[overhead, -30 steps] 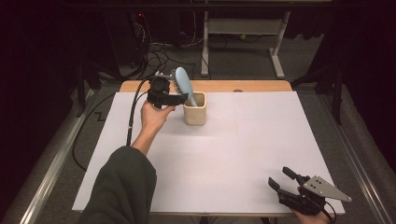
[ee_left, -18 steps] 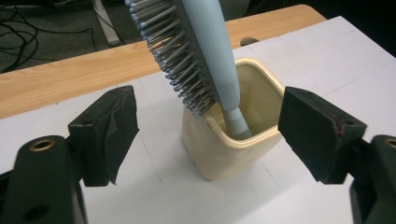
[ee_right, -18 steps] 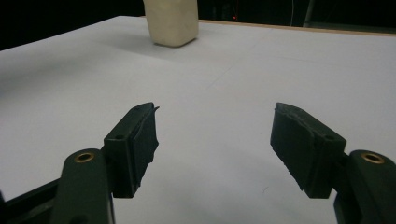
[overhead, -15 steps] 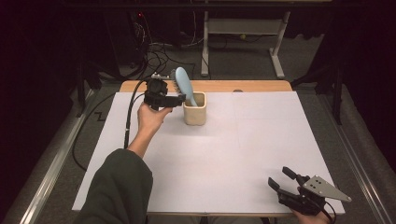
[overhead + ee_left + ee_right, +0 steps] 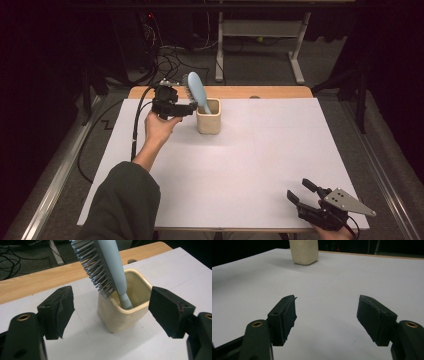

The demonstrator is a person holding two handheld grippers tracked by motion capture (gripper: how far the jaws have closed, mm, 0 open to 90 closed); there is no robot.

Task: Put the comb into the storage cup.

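A blue brush (image 5: 197,91) stands in a cream cup (image 5: 208,116) in the upper middle of the high view, on the white table (image 5: 250,165). The brush leans to the upper left, with its handle down in the cup and its bristles facing the left gripper (image 5: 187,106). That gripper sits just left of the cup. Its jaws are wide apart and hold nothing. In the left gripper view the cup (image 5: 123,307) and the brush (image 5: 105,265) sit between the two jaws, but the pads do not touch them.

The job looks like putting the brush in the cup and letting go, and that part looks done. To finish well, the hand should pull straight back, away from the cup. It should keep the jaws wide so no pad bumps the cup or catches the bristles. A bump could tip the cup, because the tall brush makes it top-heavy. Slow and level is best.

The right gripper (image 5: 304,192) rests at the lower right of the high view, well apart from the cup. Its jaws are wide too and hold nothing. In the right gripper view the cup (image 5: 304,251) shows far off at the top.

Compared with a second ago, the left hand has slid a little to the left, away from the cup. The brush, the cup and the right gripper are in the same spots.
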